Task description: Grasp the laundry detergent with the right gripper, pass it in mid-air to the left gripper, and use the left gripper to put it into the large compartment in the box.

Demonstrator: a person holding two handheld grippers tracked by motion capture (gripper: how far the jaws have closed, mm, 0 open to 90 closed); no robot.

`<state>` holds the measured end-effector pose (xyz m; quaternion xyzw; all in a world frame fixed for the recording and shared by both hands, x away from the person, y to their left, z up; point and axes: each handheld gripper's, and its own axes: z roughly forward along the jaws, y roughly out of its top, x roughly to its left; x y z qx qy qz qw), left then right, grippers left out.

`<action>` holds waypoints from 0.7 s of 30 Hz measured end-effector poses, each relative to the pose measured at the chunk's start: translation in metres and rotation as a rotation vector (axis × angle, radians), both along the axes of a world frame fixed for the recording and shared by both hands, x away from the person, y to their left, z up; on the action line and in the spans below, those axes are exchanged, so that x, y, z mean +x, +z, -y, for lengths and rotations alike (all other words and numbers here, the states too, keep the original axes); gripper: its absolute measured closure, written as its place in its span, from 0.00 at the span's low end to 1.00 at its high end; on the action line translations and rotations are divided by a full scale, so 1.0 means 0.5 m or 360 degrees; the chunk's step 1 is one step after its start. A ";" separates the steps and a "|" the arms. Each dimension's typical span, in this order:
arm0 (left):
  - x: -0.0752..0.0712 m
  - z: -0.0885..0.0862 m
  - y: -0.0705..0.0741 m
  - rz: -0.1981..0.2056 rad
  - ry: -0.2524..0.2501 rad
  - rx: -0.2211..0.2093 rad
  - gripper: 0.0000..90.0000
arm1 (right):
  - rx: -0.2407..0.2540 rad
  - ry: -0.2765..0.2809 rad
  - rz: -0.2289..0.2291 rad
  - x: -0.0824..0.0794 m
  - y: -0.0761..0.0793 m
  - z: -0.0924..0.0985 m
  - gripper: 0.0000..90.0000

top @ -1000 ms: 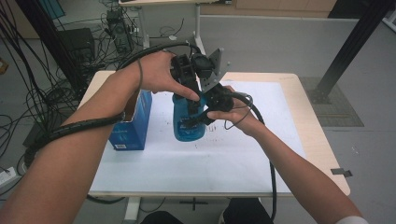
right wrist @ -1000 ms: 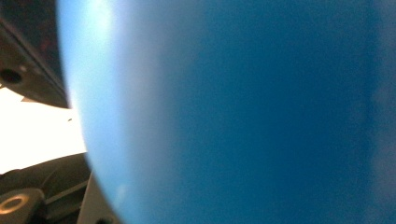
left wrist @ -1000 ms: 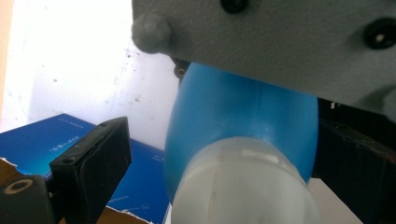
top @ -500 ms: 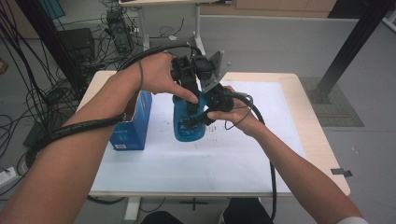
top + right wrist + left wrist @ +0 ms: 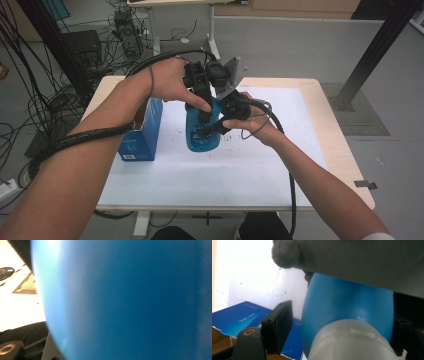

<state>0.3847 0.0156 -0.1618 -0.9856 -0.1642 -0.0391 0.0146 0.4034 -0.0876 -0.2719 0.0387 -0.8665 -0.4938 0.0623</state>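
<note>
Blue plastic bottle (image 5: 201,131) upright near the middle of the white table (image 5: 250,175), base on the white sheet, just beside an opened blue carton (image 5: 145,131) at its left. Right gripper (image 5: 212,129) level against the bottle's side, jaws clamped on the blue body at their narrowest setting; from the right gripper view, blue wall (image 5: 125,300) pressed right up to the lens. Left gripper (image 5: 204,102) above, pointing down over the bottle's top, jaws just closing in on the whitish cap (image 5: 352,340). From the left gripper view, cap and blue shoulder between the two black jaws; one pad (image 5: 277,328) at the left with a sliver of gap beside the bottle, the other jaw dark at the far right edge against the bottle's side. Contact on the cap impossible to tell for sure. Left hand (image 5: 172,80) wrapped round the gripper body, forefinger stretched down toward the bottle; right hand (image 5: 255,122) behind its gripper, cable trailing back along the forearm.
</note>
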 end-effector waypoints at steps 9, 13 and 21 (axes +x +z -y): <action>-0.002 0.001 0.002 -0.0031 -0.0018 -0.0012 0.35 | -0.0002 -0.0004 -0.0003 0.000 0.000 0.001 0.48; -0.004 0.002 0.002 -0.0037 -0.0032 -0.0019 0.40 | 0.0014 0.0012 0.0031 0.004 -0.002 0.000 0.48; -0.006 0.004 0.000 -0.0038 -0.0035 0.0000 0.41 | 0.0011 0.0007 0.0034 0.002 -0.003 0.000 0.48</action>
